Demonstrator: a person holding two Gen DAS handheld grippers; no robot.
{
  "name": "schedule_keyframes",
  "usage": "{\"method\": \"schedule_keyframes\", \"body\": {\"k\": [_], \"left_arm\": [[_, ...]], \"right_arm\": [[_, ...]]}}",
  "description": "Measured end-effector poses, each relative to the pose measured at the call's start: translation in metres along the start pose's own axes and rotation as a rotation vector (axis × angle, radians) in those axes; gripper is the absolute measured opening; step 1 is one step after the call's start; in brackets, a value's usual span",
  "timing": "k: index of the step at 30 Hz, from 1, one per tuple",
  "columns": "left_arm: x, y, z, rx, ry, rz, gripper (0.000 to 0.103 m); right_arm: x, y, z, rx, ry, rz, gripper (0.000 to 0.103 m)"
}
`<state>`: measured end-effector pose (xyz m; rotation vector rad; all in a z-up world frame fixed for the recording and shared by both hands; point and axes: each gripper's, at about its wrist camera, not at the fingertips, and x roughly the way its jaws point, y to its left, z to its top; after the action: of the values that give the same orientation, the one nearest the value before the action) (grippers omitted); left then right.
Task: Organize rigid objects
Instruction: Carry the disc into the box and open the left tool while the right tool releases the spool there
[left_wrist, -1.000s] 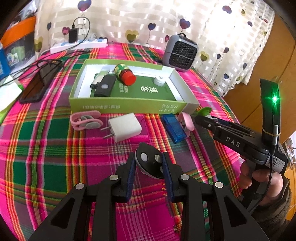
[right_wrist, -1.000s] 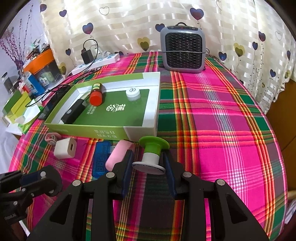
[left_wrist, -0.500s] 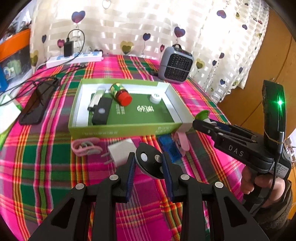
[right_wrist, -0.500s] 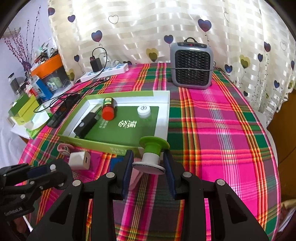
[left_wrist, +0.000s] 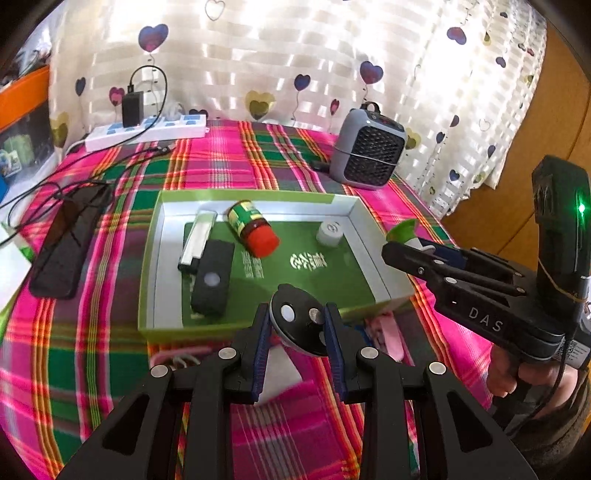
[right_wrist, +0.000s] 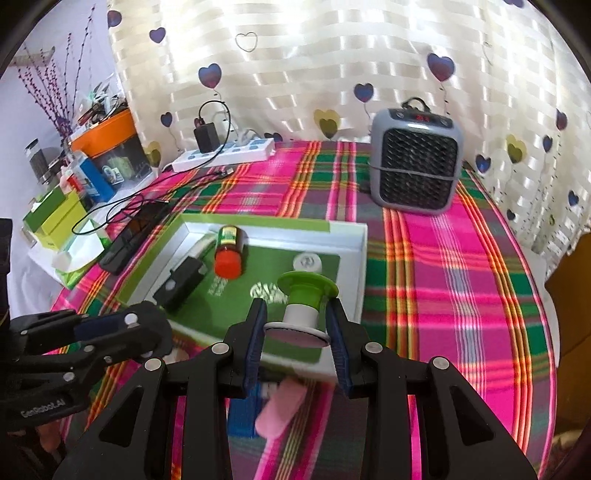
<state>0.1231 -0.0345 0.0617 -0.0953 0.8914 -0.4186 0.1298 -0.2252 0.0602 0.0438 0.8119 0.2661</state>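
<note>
Both grippers point steeply down toward the surface (right_wrist: 461, 266), which wears a pink-and-green plaid cloth, and both hang above the near wall of the green box (left_wrist: 236, 330) that lies open toward the middle of the surface. The left gripper (left_wrist: 297, 325) has its jaws closed on a dark oval piece with round white and silver spots (left_wrist: 295, 319), held tilted on edge between the blue pads. The right gripper (right_wrist: 295, 325) has its jaws closed on a small spool-shaped object (right_wrist: 301, 308): a lime-green flared top, a white stem and a flat white-rimmed base, standing tilted between the pads over the box's right end. In the left wrist view a hand (left_wrist: 528, 373) grips the handle of the right gripper at the surface's right edge. Inside the box lie a bottle with a red cap (left_wrist: 253, 229) on its side, a black rectangular block (left_wrist: 212, 277), a white stick (left_wrist: 199, 238) and a small white round cap (left_wrist: 330, 232). Between the box and the near edge of the surface lie a pink item (right_wrist: 282, 410) and a blue item (right_wrist: 242, 417), both blurred. A grey heater (right_wrist: 415, 157) stands at the far edge.
</note>
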Motion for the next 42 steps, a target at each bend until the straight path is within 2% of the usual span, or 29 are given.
{"method": "schedule_keyframes", "body": {"k": [12,25,42], "left_arm": [[0.037,0.014,0.022,-0.016,0.037,0.006,0.027],[0.060,0.023,0.025,-0.029,0.074,0.014,0.027],[0.069,0.024,0.028,-0.018,0.084,0.025,0.027]], "right_arm": [[0.050,0.009,0.039,-0.049,0.049,0.092,0.035],[0.092,0.010,0.051,-0.057,0.123,0.095,0.035],[0.113,0.013,0.052,-0.079,0.160,0.079,0.035]]}}
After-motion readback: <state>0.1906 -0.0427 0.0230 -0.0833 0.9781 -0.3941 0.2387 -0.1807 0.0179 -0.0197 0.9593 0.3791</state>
